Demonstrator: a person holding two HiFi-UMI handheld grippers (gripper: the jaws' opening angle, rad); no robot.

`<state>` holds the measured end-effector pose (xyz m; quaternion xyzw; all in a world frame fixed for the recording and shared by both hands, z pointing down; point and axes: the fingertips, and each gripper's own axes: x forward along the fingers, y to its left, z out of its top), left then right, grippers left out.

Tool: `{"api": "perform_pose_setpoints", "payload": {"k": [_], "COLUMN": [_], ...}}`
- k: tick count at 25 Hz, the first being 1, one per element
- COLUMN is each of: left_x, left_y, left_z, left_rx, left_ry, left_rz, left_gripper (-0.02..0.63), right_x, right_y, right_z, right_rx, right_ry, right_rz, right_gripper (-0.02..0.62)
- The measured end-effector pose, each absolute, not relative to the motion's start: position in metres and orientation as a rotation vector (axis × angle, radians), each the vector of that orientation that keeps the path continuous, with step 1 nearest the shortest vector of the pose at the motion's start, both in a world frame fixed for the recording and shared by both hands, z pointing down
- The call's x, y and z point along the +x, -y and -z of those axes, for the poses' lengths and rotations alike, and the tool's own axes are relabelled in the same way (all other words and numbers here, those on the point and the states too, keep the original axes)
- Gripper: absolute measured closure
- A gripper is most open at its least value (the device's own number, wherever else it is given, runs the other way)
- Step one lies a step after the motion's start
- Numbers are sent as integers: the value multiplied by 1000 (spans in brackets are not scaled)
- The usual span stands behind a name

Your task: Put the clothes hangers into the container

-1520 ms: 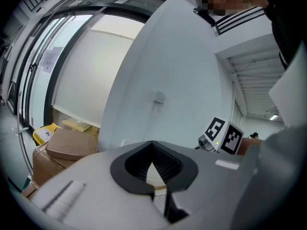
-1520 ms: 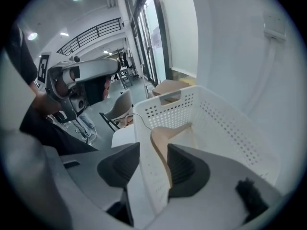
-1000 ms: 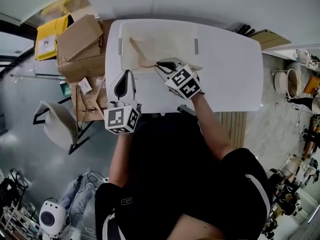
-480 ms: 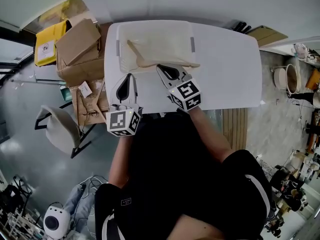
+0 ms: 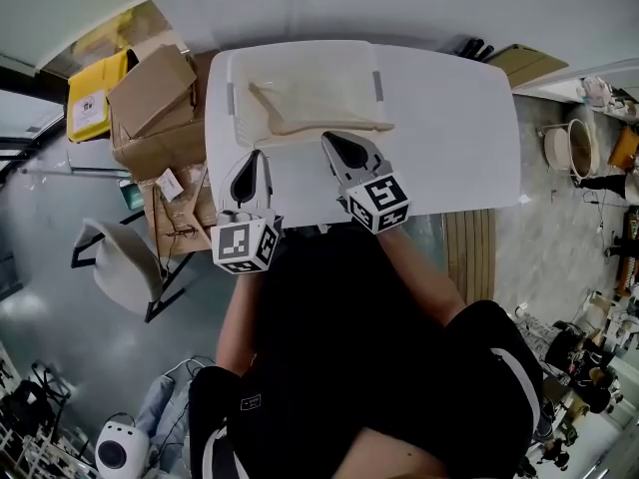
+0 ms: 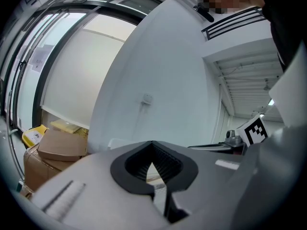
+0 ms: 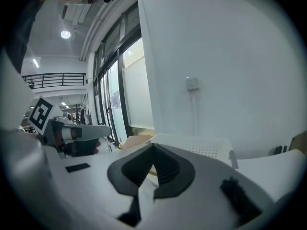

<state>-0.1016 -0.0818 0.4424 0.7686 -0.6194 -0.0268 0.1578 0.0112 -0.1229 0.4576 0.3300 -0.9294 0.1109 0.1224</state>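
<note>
Looking along the right gripper (image 5: pixel 334 143) in its own view, I see its jaws closed tip to tip with nothing between them; only the small diamond-shaped hollow between the ribbed black pads (image 7: pixel 165 169) stays clear. The left gripper (image 5: pixel 254 158) is the same: jaws together, empty, dark ribbed pads meeting at the tips. Both hover over the white table (image 5: pixel 449 138) on my side of the container (image 5: pixel 300 53), neither touching it nor the hanger (image 5: pixel 319 123). The right gripper's tips sit just beside the container's near rim, and the left one is a little further back, toward the table's left edge.

The container is a pale, translucent plastic bin, rectangular with rounded corners and a grey clip on each short side. The right gripper view shows one of its walls pierced with rows of fine holes. The hanger is light, smooth wood in a shallow boomerang shape. It lies inside the bin along the near wall, its long axis running left to right across the table. One arm points right toward the right clip, and the other angles up and away toward the far left corner. I cannot tell whether it rests flat on the bottom or leans on the rim.

Brown cardboard boxes (image 5: pixel 150 93) stand off the table's left side.
</note>
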Motion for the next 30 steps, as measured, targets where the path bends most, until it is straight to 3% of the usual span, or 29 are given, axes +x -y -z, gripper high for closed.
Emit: {"api": "perform_pose_setpoints", "payload": {"k": [30], "left_x": [-102], "left_y": [77], "left_z": [-443], "left_rx": [2214], "left_ry": [1754], "left_rz": [82], "left_gripper": [603], "right_x": [13], "right_y": [119], "right_z": [-451], "right_rx": [1022], "right_ry": [2732], "right_rz": [-333], "right_gripper": [581]}}
